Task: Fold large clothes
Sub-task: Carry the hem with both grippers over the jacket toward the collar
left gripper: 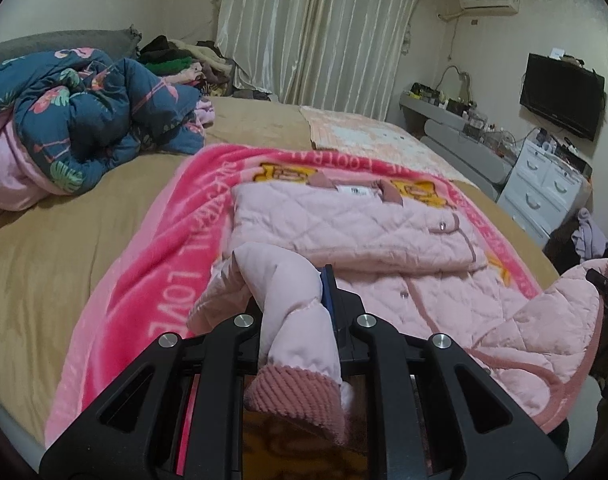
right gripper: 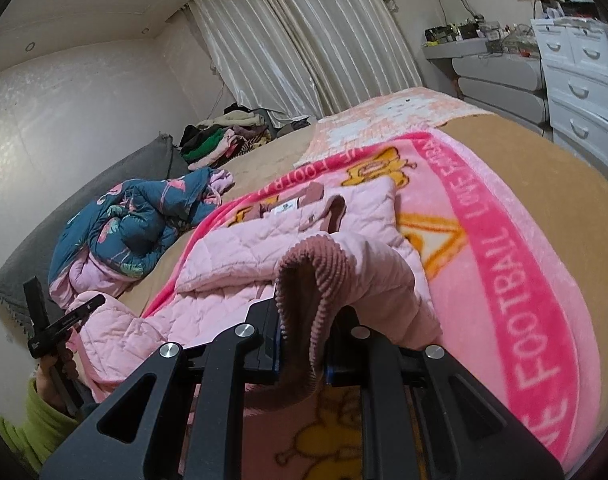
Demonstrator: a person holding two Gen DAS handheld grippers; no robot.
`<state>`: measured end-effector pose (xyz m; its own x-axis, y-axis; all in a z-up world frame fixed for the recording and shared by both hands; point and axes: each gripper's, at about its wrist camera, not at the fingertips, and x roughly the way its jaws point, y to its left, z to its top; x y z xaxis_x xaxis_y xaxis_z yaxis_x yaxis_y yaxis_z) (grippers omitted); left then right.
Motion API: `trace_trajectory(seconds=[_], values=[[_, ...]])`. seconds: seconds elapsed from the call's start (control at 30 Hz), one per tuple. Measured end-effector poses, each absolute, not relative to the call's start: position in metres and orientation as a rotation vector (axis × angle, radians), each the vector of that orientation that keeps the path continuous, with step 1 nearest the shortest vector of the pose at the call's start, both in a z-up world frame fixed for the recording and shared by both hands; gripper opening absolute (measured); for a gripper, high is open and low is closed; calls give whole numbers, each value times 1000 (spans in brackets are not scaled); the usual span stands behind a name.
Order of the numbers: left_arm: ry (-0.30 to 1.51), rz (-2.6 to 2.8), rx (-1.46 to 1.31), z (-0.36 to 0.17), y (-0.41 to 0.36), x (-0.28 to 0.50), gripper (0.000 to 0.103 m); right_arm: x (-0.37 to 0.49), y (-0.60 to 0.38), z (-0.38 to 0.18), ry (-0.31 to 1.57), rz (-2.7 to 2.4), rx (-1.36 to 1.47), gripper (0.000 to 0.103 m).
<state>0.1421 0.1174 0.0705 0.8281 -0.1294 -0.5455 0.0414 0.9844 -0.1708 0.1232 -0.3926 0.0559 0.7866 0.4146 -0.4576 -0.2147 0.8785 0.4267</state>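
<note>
A pale pink quilted jacket [left gripper: 355, 224] lies on a bright pink blanket [left gripper: 144, 264] on the bed, its upper part folded flat with the collar at the far end. My left gripper [left gripper: 296, 300] is shut on one sleeve [left gripper: 292, 312], whose ribbed cuff hangs toward the camera. My right gripper [right gripper: 304, 320] is shut on the other sleeve [right gripper: 367, 268], its ribbed cuff [right gripper: 307, 288] draped between the fingers. The jacket also shows in the right wrist view [right gripper: 240, 256]. The left gripper [right gripper: 64, 320] shows at the left edge of the right wrist view.
A blue floral quilt [left gripper: 88, 120] is bunched at the bed's left. A heap of clothes [left gripper: 176, 60] lies at the far corner by the curtains [left gripper: 315, 28]. White drawers [left gripper: 543, 184] and a grey shelf stand on the right, below a wall TV [left gripper: 563, 96].
</note>
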Motion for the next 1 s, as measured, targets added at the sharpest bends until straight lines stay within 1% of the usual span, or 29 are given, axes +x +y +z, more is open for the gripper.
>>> trace_trajectory(seconds=[0.33,0.57,0.83,1.0], values=[[491,-72,-173,106,131,181,9,166,-386,104,477,322,330,13],[458,-42,-174,115,142,223,10,226,-381,123,447,290,331,13],[465,5,-164,108,149,274,10,301,-376,126,475,238,335,13],[479,17,-134,95,148,295,10,341,-371,111,516,208,335,13]])
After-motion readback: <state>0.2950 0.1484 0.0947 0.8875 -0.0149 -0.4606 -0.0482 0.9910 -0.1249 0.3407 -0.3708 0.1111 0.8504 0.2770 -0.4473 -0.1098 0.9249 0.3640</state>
